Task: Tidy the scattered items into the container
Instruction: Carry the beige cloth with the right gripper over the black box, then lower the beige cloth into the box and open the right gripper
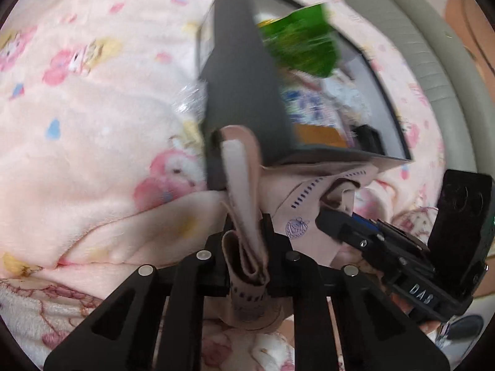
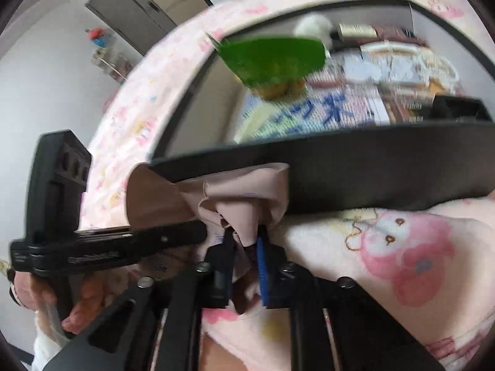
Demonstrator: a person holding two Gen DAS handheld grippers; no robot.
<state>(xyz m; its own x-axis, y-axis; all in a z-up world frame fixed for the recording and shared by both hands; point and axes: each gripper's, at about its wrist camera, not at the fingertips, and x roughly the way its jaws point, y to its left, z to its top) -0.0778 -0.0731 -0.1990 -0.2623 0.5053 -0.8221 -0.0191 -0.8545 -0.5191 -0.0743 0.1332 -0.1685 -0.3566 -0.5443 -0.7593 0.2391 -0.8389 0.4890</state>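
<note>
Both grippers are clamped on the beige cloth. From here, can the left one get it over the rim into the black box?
Probably yes: the left gripper holds the beige cloth just outside the black box, whose open top faces it; only the near wall needs clearing.

Pink fleece blanket w/ cartoon animal print covers the bed, wrinkled, pink & yellow figures all over. Grey-beige padded headboard curves along far edge, top right in left view. Right view: white wall, grey cabinet doors in bkgd, small shelf w/ blurred colourful bits beside them.
</note>
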